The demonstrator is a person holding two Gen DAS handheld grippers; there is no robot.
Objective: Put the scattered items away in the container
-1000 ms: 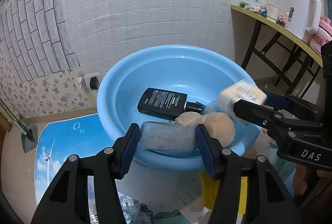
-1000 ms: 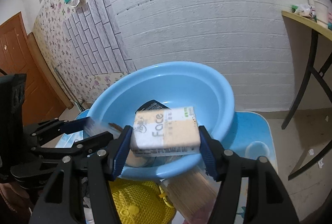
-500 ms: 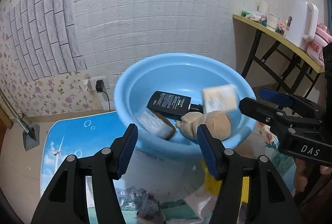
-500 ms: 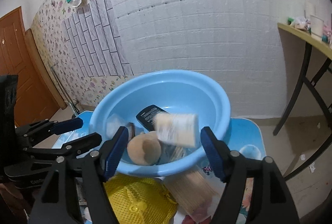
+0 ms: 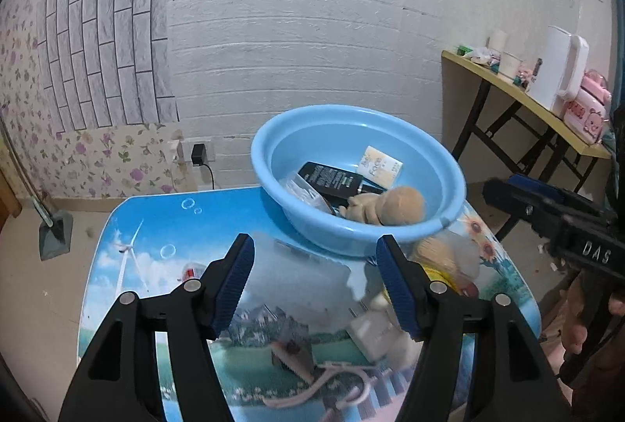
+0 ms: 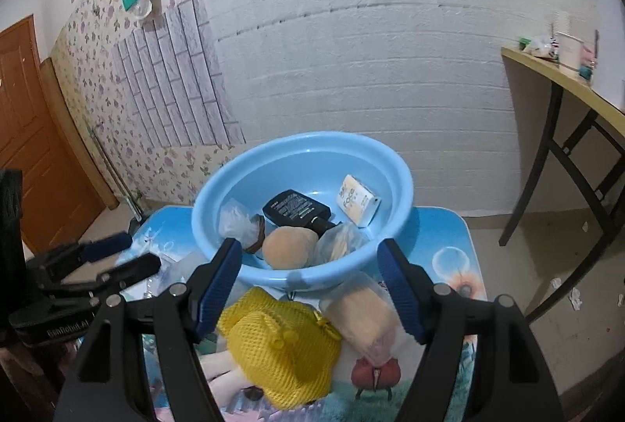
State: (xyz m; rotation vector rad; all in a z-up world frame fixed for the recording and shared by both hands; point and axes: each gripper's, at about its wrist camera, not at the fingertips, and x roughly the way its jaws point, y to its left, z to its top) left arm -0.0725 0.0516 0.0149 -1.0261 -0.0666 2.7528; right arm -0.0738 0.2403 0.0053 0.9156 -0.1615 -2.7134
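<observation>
Smooth round blue plastic basin (image 6: 300, 277) at the far side of a glossy picture-printed table (image 5: 156, 226). Inside: flat black bottle (image 6: 295, 209) with fine white print, cream "Face" carton (image 6: 357, 201) leaning on the far wall, tan plush toy (image 6: 289, 248), crinkly clear packets (image 6: 236, 222). On the table just before the basin: yellow mesh hat (image 6: 281, 351), bagged beige bundle (image 6: 363, 312). Left gripper (image 5: 316, 281) spread, jaws just opened wider, nothing between them. Right gripper (image 6: 308, 285) likewise spread and empty, recently widened. Behind: white embossed brick-pattern wall, floral wallpaper, wooden door (image 6: 27, 133), yellow-topped folding table (image 5: 523, 101) bearing a white kettle (image 5: 558, 74).
</observation>
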